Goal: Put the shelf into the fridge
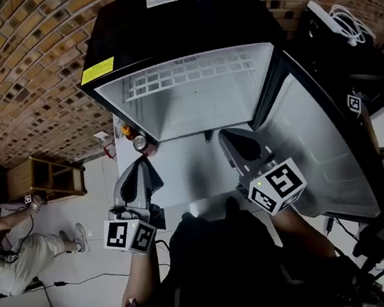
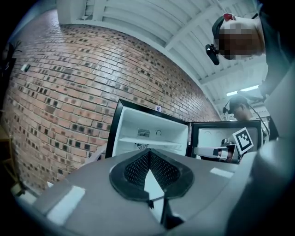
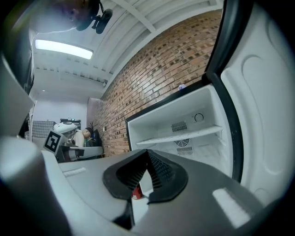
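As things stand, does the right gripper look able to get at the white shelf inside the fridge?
Probably yes: the fridge door stands wide open, the right gripper faces the opening, and nothing shows between it and the shelf. Its shut jaws would need opening.

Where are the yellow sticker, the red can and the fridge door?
yellow sticker (image 1: 98,71), head view, its middle.
red can (image 1: 141,144), head view, its shiny top.
fridge door (image 1: 317,147), head view, its white inner side.
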The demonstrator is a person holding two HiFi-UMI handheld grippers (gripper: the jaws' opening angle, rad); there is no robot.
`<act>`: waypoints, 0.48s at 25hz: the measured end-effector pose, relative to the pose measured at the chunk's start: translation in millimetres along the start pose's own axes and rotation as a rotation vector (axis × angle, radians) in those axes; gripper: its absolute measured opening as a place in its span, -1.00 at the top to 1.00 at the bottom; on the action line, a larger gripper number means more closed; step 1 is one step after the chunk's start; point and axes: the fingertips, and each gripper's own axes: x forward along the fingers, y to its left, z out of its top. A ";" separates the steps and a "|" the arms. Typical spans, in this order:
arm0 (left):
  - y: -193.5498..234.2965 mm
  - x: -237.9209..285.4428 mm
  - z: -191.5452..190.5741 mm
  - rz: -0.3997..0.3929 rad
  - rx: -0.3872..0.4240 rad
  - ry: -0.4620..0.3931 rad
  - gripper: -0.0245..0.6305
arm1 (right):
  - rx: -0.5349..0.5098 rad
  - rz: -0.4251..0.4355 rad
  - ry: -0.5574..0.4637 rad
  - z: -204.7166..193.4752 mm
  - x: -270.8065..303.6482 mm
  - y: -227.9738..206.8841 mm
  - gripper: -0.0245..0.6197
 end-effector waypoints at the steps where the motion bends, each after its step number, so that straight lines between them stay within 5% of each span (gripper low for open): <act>1: -0.2 -1.0 -0.4 -0.011 0.004 0.003 0.91 | 0.008 -0.001 0.004 -2.6 -0.4 3.3 0.90; 12: 56.3 -48.0 16.5 -0.161 0.114 0.052 0.91 | 0.050 0.001 0.017 -15.9 58.4 87.4 0.90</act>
